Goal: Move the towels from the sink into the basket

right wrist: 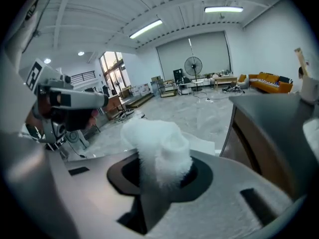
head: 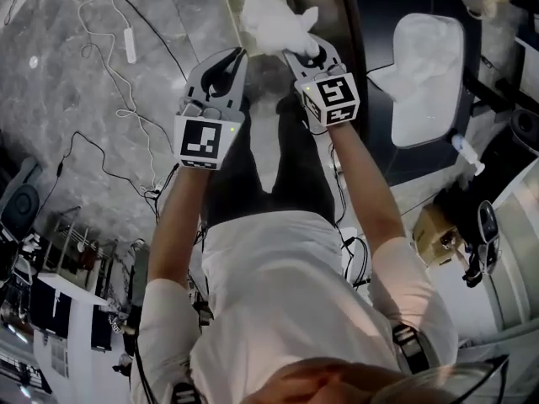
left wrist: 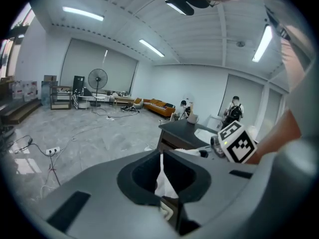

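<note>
Head view: the left gripper (head: 238, 55) and right gripper (head: 305, 50) are held out side by side, with a white towel (head: 274, 23) bunched at their tips. The basket (head: 231, 7) sits just ahead of the tips and below them, and the towel hangs over it. The sink (head: 455, 99) is well off to the right of the right gripper. Its inside is whitish, so I cannot tell whether more towels lie there.

Left gripper view: the jaws are nearly together. A sliver of white cloth fills the slit and widens below it, so they appear to pinch an edge of the towel.

Right gripper view: the jaws are narrow and clamped on a fat, fluffy wad of towel that stands up between them.

This looks like the delivery step. The next move calls for centring the towel over the basket, low enough to clear the rim. Both grips should then let go together so that no corner drapes outside.
</note>
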